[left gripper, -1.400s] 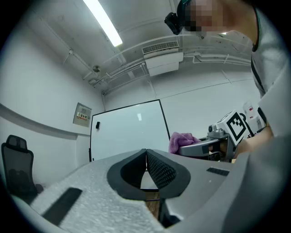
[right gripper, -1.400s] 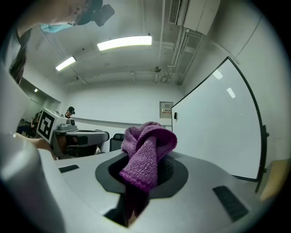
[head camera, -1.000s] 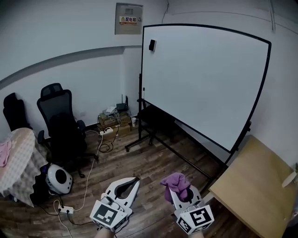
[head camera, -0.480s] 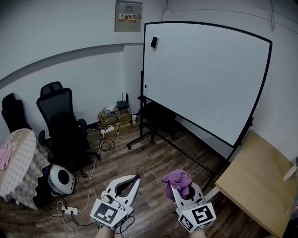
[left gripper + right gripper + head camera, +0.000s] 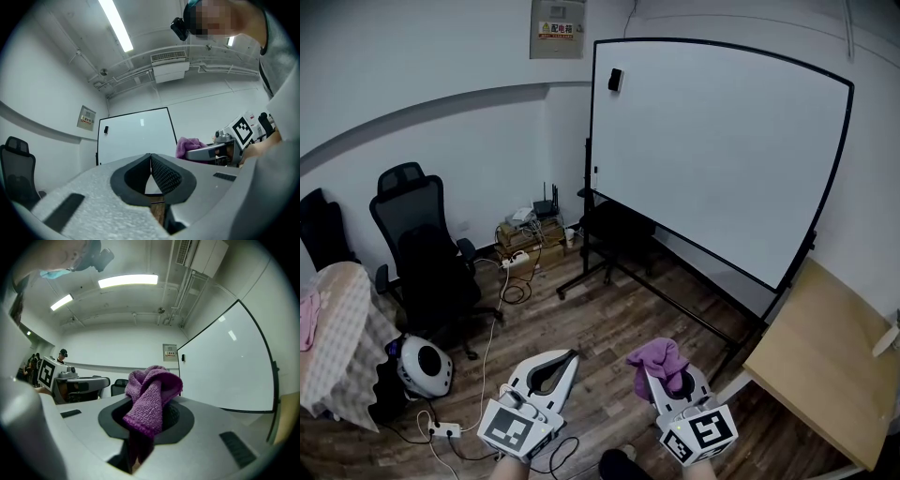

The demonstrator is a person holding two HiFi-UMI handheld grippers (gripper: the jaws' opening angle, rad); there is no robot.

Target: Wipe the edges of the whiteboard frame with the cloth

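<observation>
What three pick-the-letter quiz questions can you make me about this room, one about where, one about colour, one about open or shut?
1. Where is the purple cloth? A in the right gripper; B in the left gripper; C in neither.
2. What colour is the whiteboard frame? A red; B black; C yellow.
3. How are the left gripper's fingers? A wide apart; B shut on the cloth; C shut on nothing.
Answers: 1 A, its fingers pinch the cloth. 2 B, a black line rims the board. 3 C, the tips touch with nothing between.
</observation>
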